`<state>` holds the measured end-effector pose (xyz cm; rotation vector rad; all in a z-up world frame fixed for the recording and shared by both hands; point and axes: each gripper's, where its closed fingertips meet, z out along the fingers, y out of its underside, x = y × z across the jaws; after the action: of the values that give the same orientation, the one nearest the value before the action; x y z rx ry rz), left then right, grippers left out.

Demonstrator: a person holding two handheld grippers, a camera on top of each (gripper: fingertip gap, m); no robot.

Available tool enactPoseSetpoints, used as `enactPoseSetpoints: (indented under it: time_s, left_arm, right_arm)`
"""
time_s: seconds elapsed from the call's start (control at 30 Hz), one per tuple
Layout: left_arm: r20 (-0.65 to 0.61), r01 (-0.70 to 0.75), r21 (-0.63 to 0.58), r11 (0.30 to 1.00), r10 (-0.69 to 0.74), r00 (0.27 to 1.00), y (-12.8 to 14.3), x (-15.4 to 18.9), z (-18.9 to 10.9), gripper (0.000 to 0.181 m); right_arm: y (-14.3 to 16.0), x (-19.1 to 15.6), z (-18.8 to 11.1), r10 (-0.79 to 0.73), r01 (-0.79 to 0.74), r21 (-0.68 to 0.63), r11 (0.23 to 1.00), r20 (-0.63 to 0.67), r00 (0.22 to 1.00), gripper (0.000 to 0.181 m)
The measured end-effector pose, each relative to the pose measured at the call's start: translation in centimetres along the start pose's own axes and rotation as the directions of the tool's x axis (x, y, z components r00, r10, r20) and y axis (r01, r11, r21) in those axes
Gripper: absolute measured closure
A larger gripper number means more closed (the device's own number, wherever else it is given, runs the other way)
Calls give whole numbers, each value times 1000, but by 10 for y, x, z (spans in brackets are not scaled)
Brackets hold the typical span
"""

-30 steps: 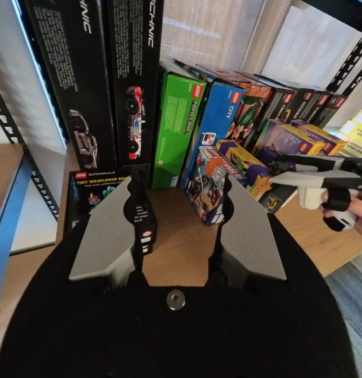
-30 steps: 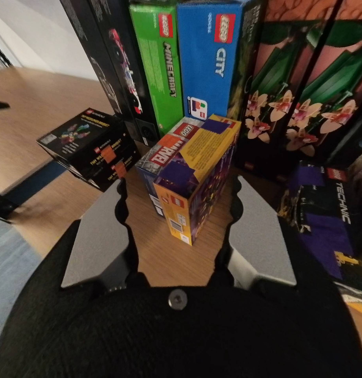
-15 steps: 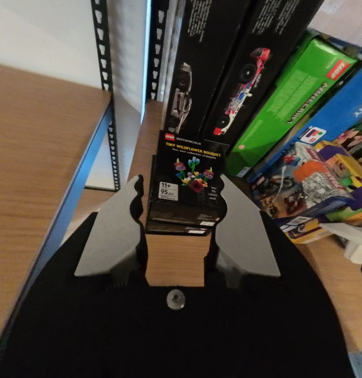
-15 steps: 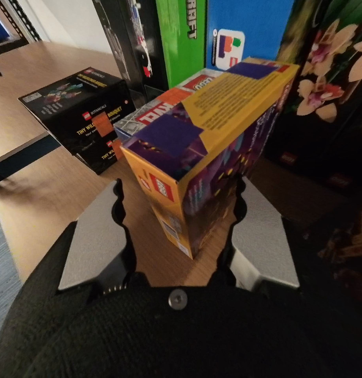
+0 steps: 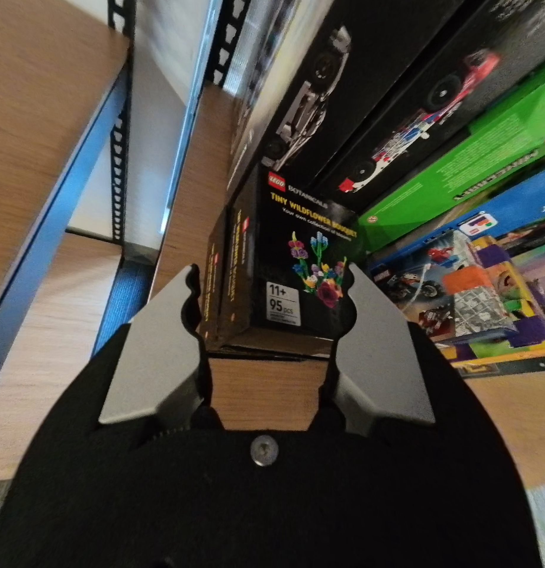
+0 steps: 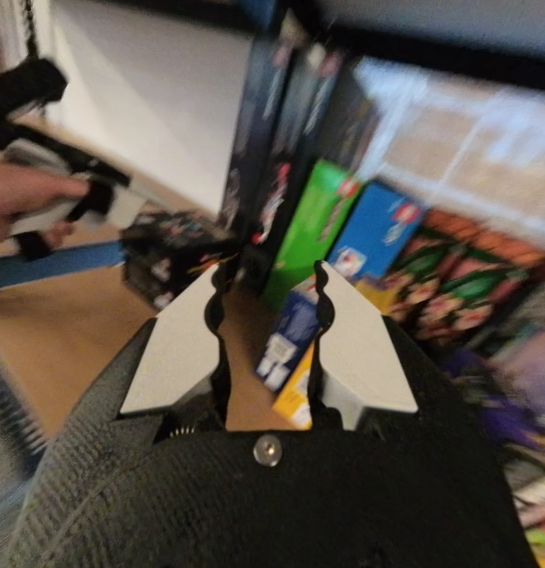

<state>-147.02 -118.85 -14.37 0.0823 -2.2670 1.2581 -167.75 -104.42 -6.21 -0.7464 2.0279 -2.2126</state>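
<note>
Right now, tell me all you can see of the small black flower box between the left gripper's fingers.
The flower box is small, black and looks like cardboard, with a picture of a colourful bouquet and a white panel on its top face. It lies flat on a second box of the same kind, and the pair rests on the wooden shelf, right in front of the tall black boxes. The left gripper is open, its fingers flanking the stack; contact cannot be told.
</note>
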Motion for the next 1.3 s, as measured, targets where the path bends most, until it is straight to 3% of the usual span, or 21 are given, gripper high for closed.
enactPoseSetpoints:
  time_s: [0.07, 0.27, 0.4, 0.47, 0.6, 0.83, 0.97, 1.03, 1.1, 1.17, 1.23, 1.3]
  left_arm:
    - [-5, 9, -16, 1000, -9, 1000, 4, -2, 3, 94]
    - [-13, 16, -55, 998, -16, 1000, 18, -5, 11, 98]
    - [-46, 49, -42, 998, -51, 998, 19, -2, 13, 105]
    - [-69, 72, -38, 997, -75, 995, 19, 1, 13, 111]
    - [-54, 74, -30, 997, -76, 996, 16, -2, 14, 113]
    - [-77, 61, -60, 996, -66, 995, 15, -1, 16, 113]
    - [-91, 59, -56, 997, -64, 994, 19, 5, 17, 113]
    - [-79, 74, -67, 995, -79, 994, 20, 4, 14, 111]
    - [-31, 41, -44, 998, -43, 999, 16, -1, 5, 111]
    - [-2, -78, -6, 997, 78, 997, 15, 6, -4, 103]
    - [17, -173, -26, 985, 174, 985, 22, 16, -4, 95]
    - [63, -250, 20, 968, 248, 967, 17, 20, -4, 95]
  right_arm:
    - [25, -33, 20, 122, -102, -165, 981, 116, 986, 109]
    - [61, -89, 74, 210, -114, -339, 934, 263, 942, 95]
    - [93, -123, 113, 313, -141, -477, 868, 303, 900, 108]
    - [98, -130, 130, 319, -144, -471, 870, 317, 893, 132]
    - [105, -130, 152, 305, -144, -448, 882, 312, 900, 130]
    - [109, -125, 150, 378, -204, -467, 860, 316, 870, 134]
    - [106, -114, 143, 388, -213, -487, 847, 293, 874, 133]
    - [75, -98, 120, 322, -184, -412, 892, 295, 900, 128]
    - [37, -58, 85, 228, -167, -278, 946, 202, 953, 118]
    - [20, 3, 48, 134, -128, -159, 979, 29, 991, 105]
    - [39, 49, 25, 132, -141, -176, 974, -62, 989, 89]
    - [68, 69, 19, 149, -161, -244, 956, -65, 987, 71]
